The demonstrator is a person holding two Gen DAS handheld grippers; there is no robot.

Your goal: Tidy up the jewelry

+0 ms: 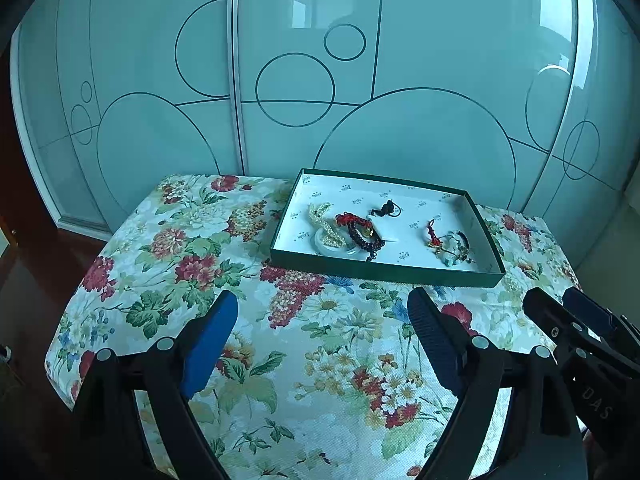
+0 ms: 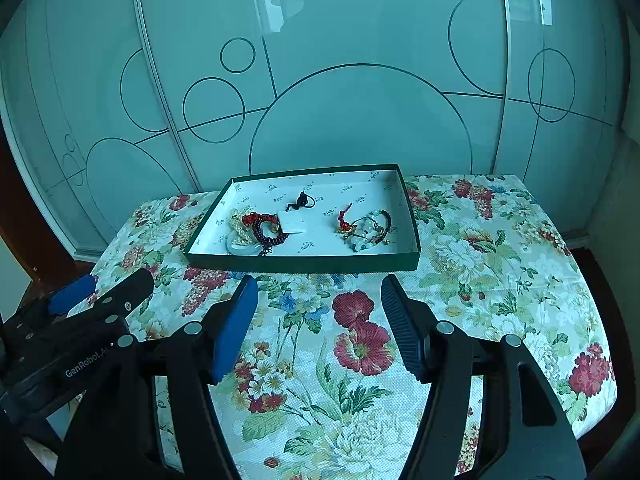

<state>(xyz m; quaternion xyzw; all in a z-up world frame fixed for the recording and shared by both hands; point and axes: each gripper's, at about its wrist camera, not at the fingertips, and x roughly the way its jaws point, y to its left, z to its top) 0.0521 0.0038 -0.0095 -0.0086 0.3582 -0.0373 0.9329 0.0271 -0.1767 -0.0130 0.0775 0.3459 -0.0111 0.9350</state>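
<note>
The frosted sliding doors (image 1: 320, 80), pale teal with thin dark circles and arcs drawn across them, fill the whole background behind the table. The table (image 2: 500, 280) wears a cloth printed with red, yellow and white flowers and green leaves.

A shallow rectangular box (image 2: 304, 263) with dark green walls and a white, logo-printed floor sits toward the far edge of the table, at 12 o'clock from both tools. All the jewelry lies inside it in 3 clusters.

At the box's 9 o'clock end, a cream pearl strand (image 1: 323, 222) is draped over a white bangle (image 1: 320, 240), and a dark red beaded bracelet (image 1: 364, 236) with a bright red knot overlaps both. Toward 3 o'clock, well apart from that heap, is a tangle of thin bracelets (image 1: 450, 246) with red cord, gold bits, dark beads and pale turquoise stones. Near the far wall, at 12 o'clock, lies a small black cord piece (image 1: 385, 209), apart from the others. A small white card (image 2: 291, 224) rests beside the red beads.

The left tool (image 1: 322, 340) hovers over the cloth short of the box, released, its blue pads wide apart and grasping nothing. The right tool (image 2: 318, 324) is likewise spread wide and grasps nothing.
</note>
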